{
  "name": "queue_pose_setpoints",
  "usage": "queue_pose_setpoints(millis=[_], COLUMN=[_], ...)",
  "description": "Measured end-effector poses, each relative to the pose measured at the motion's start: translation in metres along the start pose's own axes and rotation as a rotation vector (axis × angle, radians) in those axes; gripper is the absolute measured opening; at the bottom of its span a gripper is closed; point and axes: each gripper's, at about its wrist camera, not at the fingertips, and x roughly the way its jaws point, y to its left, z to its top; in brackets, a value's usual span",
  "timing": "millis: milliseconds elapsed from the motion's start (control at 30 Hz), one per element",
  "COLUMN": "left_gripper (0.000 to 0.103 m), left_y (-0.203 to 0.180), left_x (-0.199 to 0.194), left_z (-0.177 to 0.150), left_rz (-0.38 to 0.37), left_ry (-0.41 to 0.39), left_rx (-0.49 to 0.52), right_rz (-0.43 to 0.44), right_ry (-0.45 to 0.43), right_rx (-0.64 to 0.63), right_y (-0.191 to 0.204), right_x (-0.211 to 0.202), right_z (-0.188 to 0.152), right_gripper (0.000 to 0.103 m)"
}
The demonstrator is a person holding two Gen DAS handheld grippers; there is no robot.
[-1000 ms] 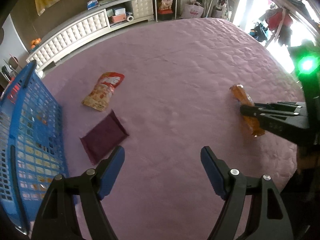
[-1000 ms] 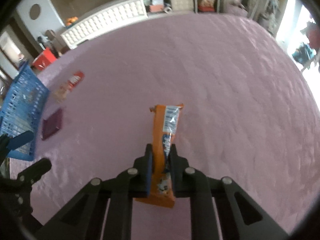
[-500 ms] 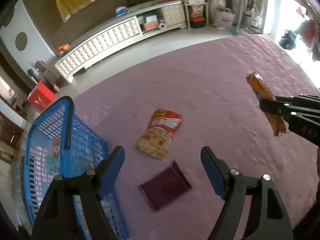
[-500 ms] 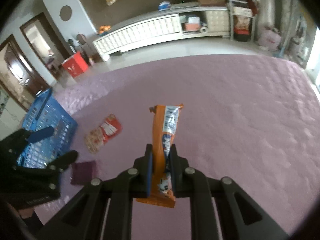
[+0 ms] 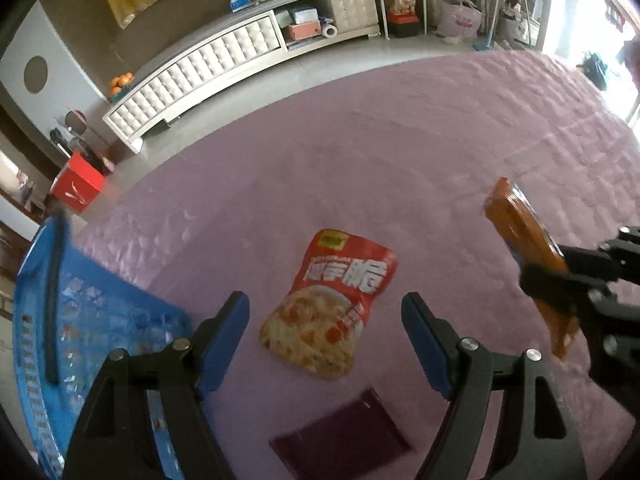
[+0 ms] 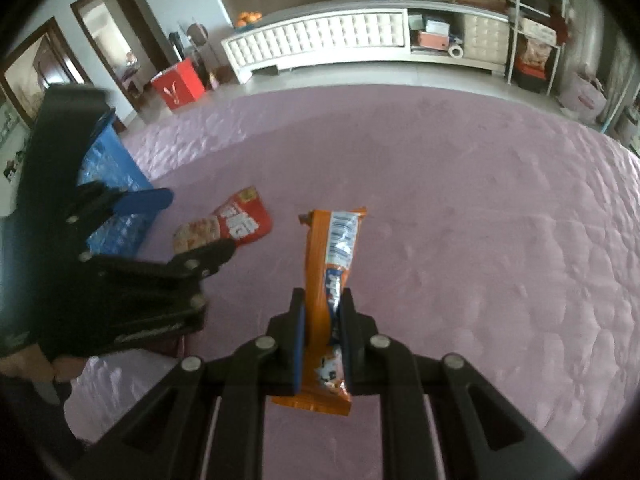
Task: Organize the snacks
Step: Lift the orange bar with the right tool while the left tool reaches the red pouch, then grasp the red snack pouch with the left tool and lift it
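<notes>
R gripper (image 6: 322,330) clamps orange snack bar (image 6: 330,264); L gripper (image 5: 325,330) open, empty, above red pouch (image 5: 334,304).
Bar's lower end hidden btwn pads; long axis points away, held above pink cover (image 6: 480,240). Blue basket (image 5: 60,320) cut off left.

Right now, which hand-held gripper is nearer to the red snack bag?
Left. The left hand-held gripper hovers open around the red snack bag; the right hand-held gripper is off beside it.
</notes>
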Motion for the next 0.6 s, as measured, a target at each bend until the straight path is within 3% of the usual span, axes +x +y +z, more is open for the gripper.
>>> queue_pose_setpoints(millis=[100,200,400,433,467,500,600], left_gripper=[0.077,0.077,0.077,0.075,0.065,0.061,0.047], left_y=[-0.001,0.0,0.017,0.021,0.024,0.026,0.019], left_x=[0.02,0.024,0.033,0.034,0.035,0.034,0.03], left_z=[0.0,0.004,0.008,0.007,0.006,0.005,0.005], left_rz=[0.019,0.015,-0.061,-0.082,-0.107,-0.147,-0.145], left_ry=[0.053,0.04,0.049,0.058,0.06,0.061,0.061], left_rx=[-0.002,-0.019,-0.14,-0.172,-0.192,-0.214,-0.189], right_rz=[-0.008,0.001,0.009,0.012,0.014,0.016,0.021], right_ry=[-0.008,-0.001,-0.004,-0.005,-0.007,-0.008,-0.007], right_rx=[-0.001,0.016,0.032,0.038,0.043,0.048,0.051], right_y=[-0.001,-0.005,-0.011,-0.013,-0.014,-0.015,-0.017], right_x=[-0.001,0.001,-0.001,-0.001,-0.002,-0.002,-0.003], right_z=[0.001,0.001,0.004,0.005,0.005,0.006,0.005], right_gripper=[0.019,0.019,0.019,0.019,0.019,0.019,0.019])
